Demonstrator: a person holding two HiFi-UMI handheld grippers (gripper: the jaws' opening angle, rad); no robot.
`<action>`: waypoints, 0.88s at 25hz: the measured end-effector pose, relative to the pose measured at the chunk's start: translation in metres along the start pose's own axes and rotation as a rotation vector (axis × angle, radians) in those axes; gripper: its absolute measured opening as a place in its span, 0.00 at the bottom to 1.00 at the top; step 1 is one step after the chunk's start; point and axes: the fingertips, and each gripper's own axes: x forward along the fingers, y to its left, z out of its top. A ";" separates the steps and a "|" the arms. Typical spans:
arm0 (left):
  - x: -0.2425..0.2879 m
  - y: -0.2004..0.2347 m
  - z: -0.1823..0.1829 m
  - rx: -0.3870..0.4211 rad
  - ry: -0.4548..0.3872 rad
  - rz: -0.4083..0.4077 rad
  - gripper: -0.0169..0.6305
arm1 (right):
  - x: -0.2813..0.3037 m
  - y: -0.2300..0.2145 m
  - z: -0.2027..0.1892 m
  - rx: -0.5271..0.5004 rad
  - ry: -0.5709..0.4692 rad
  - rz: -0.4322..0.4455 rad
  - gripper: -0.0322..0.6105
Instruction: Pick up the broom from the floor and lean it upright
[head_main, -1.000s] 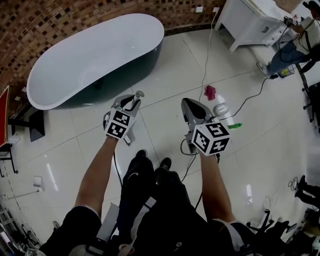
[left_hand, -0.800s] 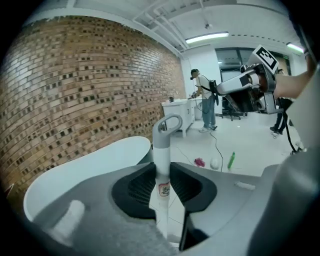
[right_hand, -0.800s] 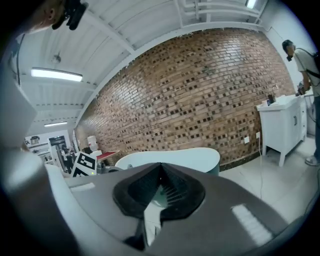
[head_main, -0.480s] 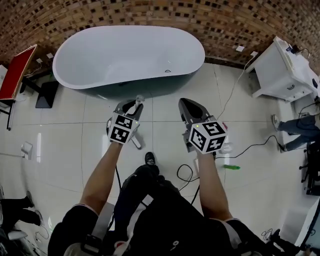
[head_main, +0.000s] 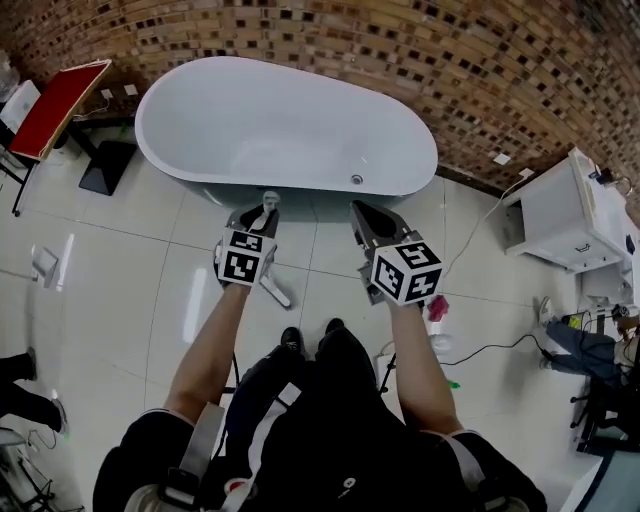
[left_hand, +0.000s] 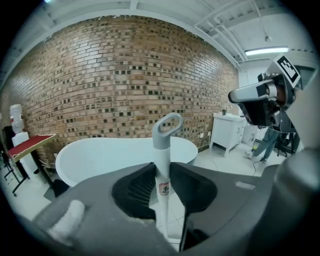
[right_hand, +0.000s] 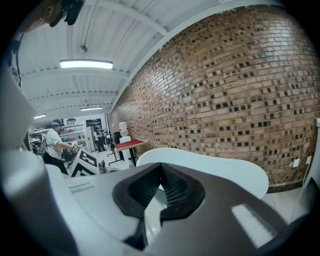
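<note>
The broom shows only as a white handle with a grey loop end (left_hand: 162, 141), standing upright between the jaws of my left gripper (left_hand: 161, 168), which is shut on it. In the head view the left gripper (head_main: 262, 213) holds the handle's loop end (head_main: 271, 197) up, and the handle's lower part (head_main: 276, 288) slants down toward the floor; the broom head is hidden. My right gripper (head_main: 362, 209) hangs beside it to the right. Its jaws (right_hand: 160, 166) meet at the tips with nothing between them.
A white bathtub (head_main: 290, 125) stands just ahead against the brick wall (head_main: 420, 60). A red table (head_main: 60, 92) is at the far left, a white cabinet (head_main: 558, 215) at the right. A cable, a pink thing (head_main: 437, 307) and a bottle lie on the tiles at my right.
The whole view has swung so that the bathtub and the brick wall are now straight ahead. Both grippers have moved with it, and the left one still holds the broom handle.
</note>
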 end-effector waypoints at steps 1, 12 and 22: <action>0.003 0.008 0.001 -0.014 -0.004 0.018 0.18 | 0.009 -0.001 0.002 -0.006 0.004 0.016 0.06; 0.057 0.088 0.021 -0.122 0.015 0.215 0.18 | 0.108 -0.035 0.014 -0.021 0.048 0.244 0.06; 0.103 0.132 0.028 -0.233 0.067 0.387 0.18 | 0.179 -0.088 0.021 0.007 0.105 0.424 0.06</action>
